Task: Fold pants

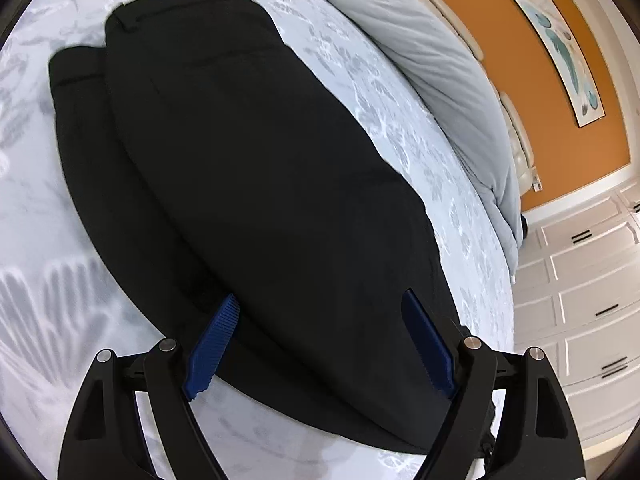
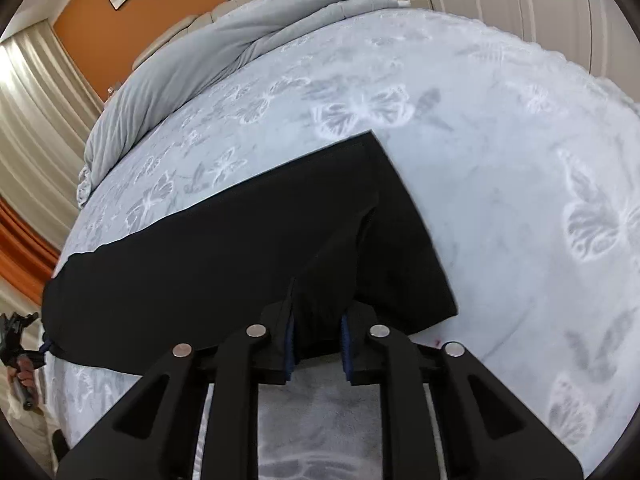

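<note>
Right gripper pinches the hem end, left one poised wide

The black pants (image 1: 248,168) lie lengthwise on the bed (image 2: 500,128), legs stacked, waistband far from the near edge. The right gripper (image 2: 318,340) is clamped on a bunch of cloth at the leg end; the left gripper (image 1: 320,344) gapes open over the pants, gripping nothing. Next, I'd say: left must close before the lift.

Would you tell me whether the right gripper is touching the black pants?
Touching: the right wrist view shows the right gripper pinching a fold of the black pants.
</note>
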Demonstrator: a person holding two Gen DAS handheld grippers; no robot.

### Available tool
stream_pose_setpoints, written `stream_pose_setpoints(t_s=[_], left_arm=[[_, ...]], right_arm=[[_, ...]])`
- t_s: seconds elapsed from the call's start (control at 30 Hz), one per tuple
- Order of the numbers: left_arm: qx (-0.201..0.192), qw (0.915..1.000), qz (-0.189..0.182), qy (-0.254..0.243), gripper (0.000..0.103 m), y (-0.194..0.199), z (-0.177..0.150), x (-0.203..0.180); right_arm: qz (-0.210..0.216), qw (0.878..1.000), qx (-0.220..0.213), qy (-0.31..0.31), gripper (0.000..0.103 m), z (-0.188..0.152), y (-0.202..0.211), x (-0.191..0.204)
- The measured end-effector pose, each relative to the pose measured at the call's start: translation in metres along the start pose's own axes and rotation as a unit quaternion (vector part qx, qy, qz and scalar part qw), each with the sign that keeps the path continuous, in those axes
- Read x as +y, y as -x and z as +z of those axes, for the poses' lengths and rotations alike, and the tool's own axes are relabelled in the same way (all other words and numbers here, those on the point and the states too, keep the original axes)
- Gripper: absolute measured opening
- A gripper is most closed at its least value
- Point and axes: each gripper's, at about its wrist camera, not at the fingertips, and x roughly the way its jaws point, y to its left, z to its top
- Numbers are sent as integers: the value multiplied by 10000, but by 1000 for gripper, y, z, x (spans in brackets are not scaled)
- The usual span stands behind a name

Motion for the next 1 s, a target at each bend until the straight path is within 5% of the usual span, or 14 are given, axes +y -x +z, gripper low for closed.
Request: stream_pose_setpoints(t_s=[0.13, 0.27, 0.4, 0.63, 0.83, 1.0], left_arm=[[43, 9997, -206, -89, 81, 2, -4, -10], [79, 9998, -160, -107, 82, -1, -9, -4], [-145, 9992, -288, 225, 82, 16, -3, 13], [-821, 9871, -528, 1271, 84, 58, 54, 77], [-203, 9809, -916, 1701, 82, 35, 67, 104], [213, 9786, -1324, 1563, 82, 29, 55, 91]], right_arm=[[-63, 9964, -837, -68, 15, 23, 42, -14], [-327, 9992, 146, -170, 18, 9, -12, -44], [-376, 9970, -513, -451, 54, 1, 24, -40], [-48, 9961, -637, -615, 63, -35, 56, -15], [403, 9962, -324, -708, 64, -67, 41, 38], [829, 9952, -45, -526, 65, -78, 31, 89]])
